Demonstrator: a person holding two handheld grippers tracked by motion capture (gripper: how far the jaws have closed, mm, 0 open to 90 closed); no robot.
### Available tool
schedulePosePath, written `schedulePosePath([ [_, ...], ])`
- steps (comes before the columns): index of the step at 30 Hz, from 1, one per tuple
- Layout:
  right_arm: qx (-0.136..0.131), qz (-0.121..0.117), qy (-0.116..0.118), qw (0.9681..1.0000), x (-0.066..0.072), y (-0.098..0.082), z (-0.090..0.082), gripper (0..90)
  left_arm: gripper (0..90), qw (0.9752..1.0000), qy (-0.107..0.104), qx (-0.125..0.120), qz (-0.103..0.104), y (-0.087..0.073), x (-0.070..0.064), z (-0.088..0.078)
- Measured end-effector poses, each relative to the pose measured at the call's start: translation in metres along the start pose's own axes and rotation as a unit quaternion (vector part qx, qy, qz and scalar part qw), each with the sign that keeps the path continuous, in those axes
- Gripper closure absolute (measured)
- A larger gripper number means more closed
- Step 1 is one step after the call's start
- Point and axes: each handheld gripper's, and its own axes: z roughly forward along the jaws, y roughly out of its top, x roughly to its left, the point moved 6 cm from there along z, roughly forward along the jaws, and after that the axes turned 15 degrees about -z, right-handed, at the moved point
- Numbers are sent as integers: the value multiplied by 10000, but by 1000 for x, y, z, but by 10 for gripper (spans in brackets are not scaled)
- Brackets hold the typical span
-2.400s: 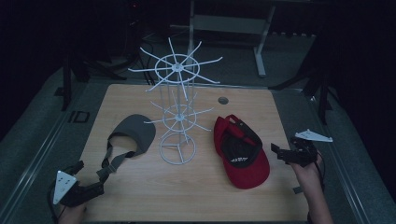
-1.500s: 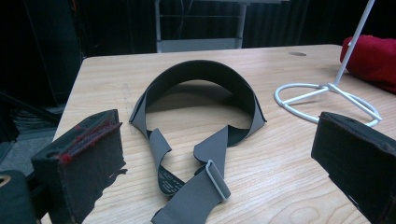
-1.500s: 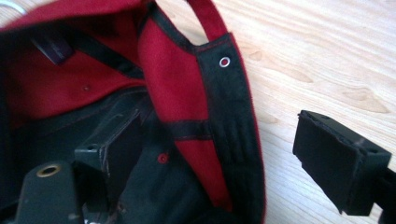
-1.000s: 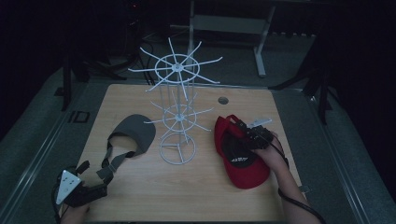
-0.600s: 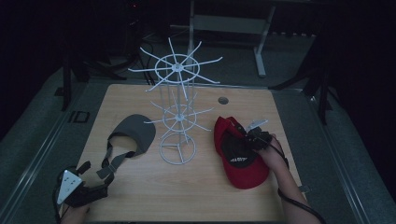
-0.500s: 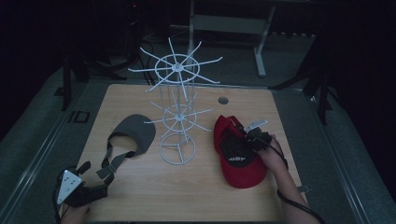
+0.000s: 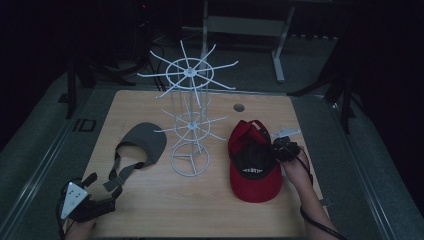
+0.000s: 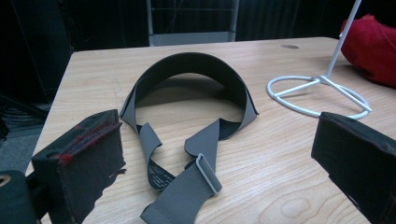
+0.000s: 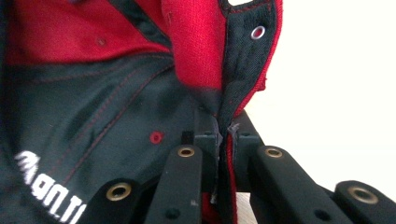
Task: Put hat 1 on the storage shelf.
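From the high view, a red fabric baseball cap with a black lining [image 7: 252, 165] lies upside down on the right half of the pale wooden tabletop [image 7: 150, 205], brim toward the person. White lettering runs across its inner band, too small to read. The right claw [image 7: 278, 150] meets the cap's right edge. A white wire spinner rack [image 7: 189, 117] stands mid-table, with a grey fabric visor with straps [image 7: 138, 150] to its left. The left claw [image 7: 107, 204] rests at the near left corner.

In the left gripper view, the left claw [image 8: 219, 163] stands wide apart with nothing between its pads; the visor [image 8: 191, 100] lies ahead, with a small round label on its strap, unreadable.

In the right gripper view, the right claw [image 9: 223, 140] has just been closing and is clamped on the cap's rim [image 9: 233, 84]. Partial white letters on the black band show at lower left, cut off.
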Motion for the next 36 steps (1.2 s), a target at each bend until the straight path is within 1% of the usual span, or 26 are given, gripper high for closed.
schedulePosePath([
  [2,-50,53,20,10000,0,3,-7,849,25,10000,4,18,36,0,0,0],
  [3,-103,122,15,9999,-1,4,-12,850,25,10000,-3,24,48,0,-1,0],
  [4,-103,122,15,9999,-1,4,-12,850,25,10000,-3,24,48,0,-1,0],
  [5,-149,160,63,9997,-2,6,-16,849,25,10000,-5,17,48,0,-1,0],
  [6,-260,202,55,9994,-2,10,-25,849,25,10000,-29,5,4,0,-2,-1],
  [7,-308,210,52,9993,-2,12,-30,849,25,10000,-16,21,-15,1,-2,-1],
  [9,-427,245,3,9988,-3,17,-42,849,25,10000,24,-2,61,2,-3,-2],
  [11,-539,296,12,9981,-3,21,-52,849,25,9999,76,-10,109,4,-6,-3],
  [13,-714,416,30,9966,-3,25,-63,849,26,9999,58,-1,133,5,-9,-3],
  [14,-801,464,56,9957,-3,26,-69,849,26,9999,9,10,114,5,-11,-3],
  [16,-961,522,-5,9940,-3,30,-81,849,25,9999,-88,112,68,6,-17,-3],
  [17,-1025,532,-12,9933,-2,32,-87,849,26,9997,-110,225,31,6,-21,-2],
  [20,-1203,522,-141,9913,-2,38,-104,849,25,9991,-5,372,186,8,-29,-2],
  [21,-1251,509,-180,9907,-1,40,-110,849,25,9989,-64,424,187,8,-31,-2],
  [22,-1259,452,-196,9908,-1,42,-114,849,25,9988,-150,454,101,8,-33,-2],
  [23,-1256,385,-271,9910,-1,43,-118,849,25,9985,-184,511,9,8,-35,-2],
  [24,-1256,342,-292,9911,0,44,-121,849,25,9982,-264,547,-28,7,-38,-2],
  [25,-1282,311,-272,9909,1,46,-125,849,25,9976,-324,611,7,6,-42,-2],
  [26,-1326,311,-278,9903,1,47,-128,849,25,9972,-330,667,64,5,-46,-2],
  [27,-1366,307,-254,9898,2,48,-131,849,25,9967,-381,715,99,4,-49,-2],
  [28,-1366,307,-254,9898,2,48,-131,849,26,9967,-381,715,99,4,-49,-2],
  [29,-1407,314,-256,9892,2,48,-134,849,26,9956,-474,797,149,5,-57,-1],
  [30,-1439,333,-267,9887,3,49,-139,849,25,9949,-531,834,180,6,-61,0],
  [33,-1488,342,-298,9878,3,49,-145,848,26,9917,-733,980,381,7,-72,4],
  [34,-1493,362,-285,9877,3,49,-147,849,26,9905,-786,1050,419,7,-76,6],
  [36,-1545,374,-266,9869,4,49,-150,848,26,9873,-984,1159,463,8,-84,9],
])
